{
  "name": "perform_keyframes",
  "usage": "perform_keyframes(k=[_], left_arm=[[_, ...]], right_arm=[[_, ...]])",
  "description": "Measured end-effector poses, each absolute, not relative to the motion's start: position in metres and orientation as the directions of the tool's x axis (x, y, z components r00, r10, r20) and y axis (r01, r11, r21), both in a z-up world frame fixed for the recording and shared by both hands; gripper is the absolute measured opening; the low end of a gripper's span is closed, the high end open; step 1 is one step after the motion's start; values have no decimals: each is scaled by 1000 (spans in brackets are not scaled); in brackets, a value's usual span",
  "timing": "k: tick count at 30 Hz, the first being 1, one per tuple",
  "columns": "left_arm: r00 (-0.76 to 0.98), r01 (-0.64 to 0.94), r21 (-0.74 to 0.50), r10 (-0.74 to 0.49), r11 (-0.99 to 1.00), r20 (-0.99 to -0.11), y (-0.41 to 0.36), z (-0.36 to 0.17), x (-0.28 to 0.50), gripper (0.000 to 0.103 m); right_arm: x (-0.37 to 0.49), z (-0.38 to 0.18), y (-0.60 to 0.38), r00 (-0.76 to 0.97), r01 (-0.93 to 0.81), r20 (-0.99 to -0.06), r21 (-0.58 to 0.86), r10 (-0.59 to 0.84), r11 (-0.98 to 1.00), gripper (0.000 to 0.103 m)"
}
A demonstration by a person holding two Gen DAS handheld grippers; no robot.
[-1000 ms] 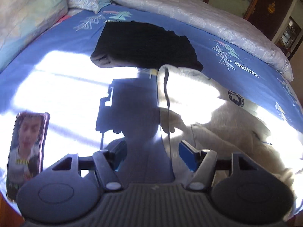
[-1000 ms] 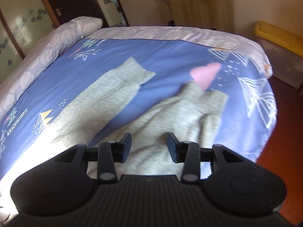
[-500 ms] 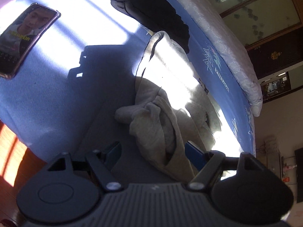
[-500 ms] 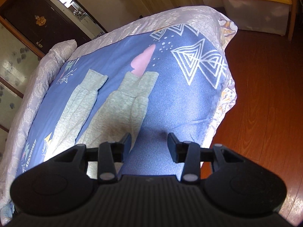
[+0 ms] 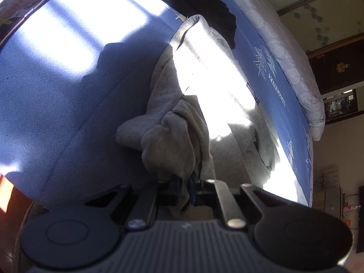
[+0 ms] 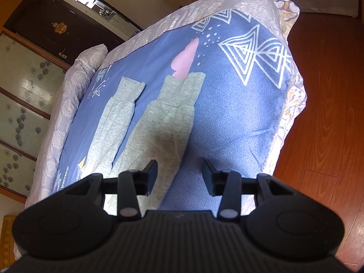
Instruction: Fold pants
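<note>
Grey pants (image 6: 159, 132) lie lengthwise on the bed (image 6: 227, 136), legs running away from the right gripper (image 6: 179, 175) — fingers wide apart, empty, near leg just left of its gap. Left gripper (image 5: 186, 186) is clamped on bunched waist fabric.

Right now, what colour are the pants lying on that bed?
Light grey; the pants show best in the right wrist view, legs stretched over the blue patterned bedspread.

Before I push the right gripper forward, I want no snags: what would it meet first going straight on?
Probably the blue bedspread, bare between the open right gripper fingers. The grey pants leg lies just left of that line; depth is unclear.
</note>
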State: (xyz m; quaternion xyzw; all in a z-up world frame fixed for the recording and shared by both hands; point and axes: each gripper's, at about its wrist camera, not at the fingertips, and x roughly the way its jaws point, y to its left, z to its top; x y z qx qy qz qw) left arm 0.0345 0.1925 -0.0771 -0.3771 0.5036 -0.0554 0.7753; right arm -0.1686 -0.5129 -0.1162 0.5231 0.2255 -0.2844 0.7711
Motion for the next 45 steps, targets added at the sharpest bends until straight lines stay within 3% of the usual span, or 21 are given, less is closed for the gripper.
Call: perform_keyframes(k=[8, 13, 18, 20, 23, 25, 36, 40, 45], left_arm=[[552, -299, -655, -434, 693, -712, 213, -42, 3, 5], [595, -292, -674, -423, 679, -684, 223, -13, -25, 5], [627, -307, -686, -402, 660, -668, 243, 1, -53, 5], [624, -308, -686, -404, 660, -669, 245, -1, -59, 5], [613, -316, -680, -404, 662, -679, 242, -8, -57, 5], [608, -307, -676, -408, 670, -681, 240, -9, -54, 5], [658, -242, -724, -439, 646, -612, 243, 22, -25, 5], [684, -213, -739, -442, 639, -580, 241, 36, 15, 5], [671, -236, -728, -434, 644, -601, 228, 30, 88, 5]], right_arm=[[-158, -125, -529, 734, 679, -647, 688, -208, 257, 47], [-155, -105, -530, 723, 690, -638, 643, -267, 332, 43], [-152, -111, -540, 714, 698, -660, 649, -233, 302, 40], [-151, -115, -539, 709, 703, -667, 643, -229, 303, 35], [-148, -116, -533, 701, 707, -677, 620, -224, 340, 10], [-149, -114, -531, 712, 695, -671, 629, -209, 348, 6], [-171, -50, -531, 788, 614, -520, 704, -328, 359, 5], [-137, -25, -544, 808, 588, -488, 696, -329, 412, 5], [-63, -14, -554, 800, 599, -498, 634, -335, 490, 5]])
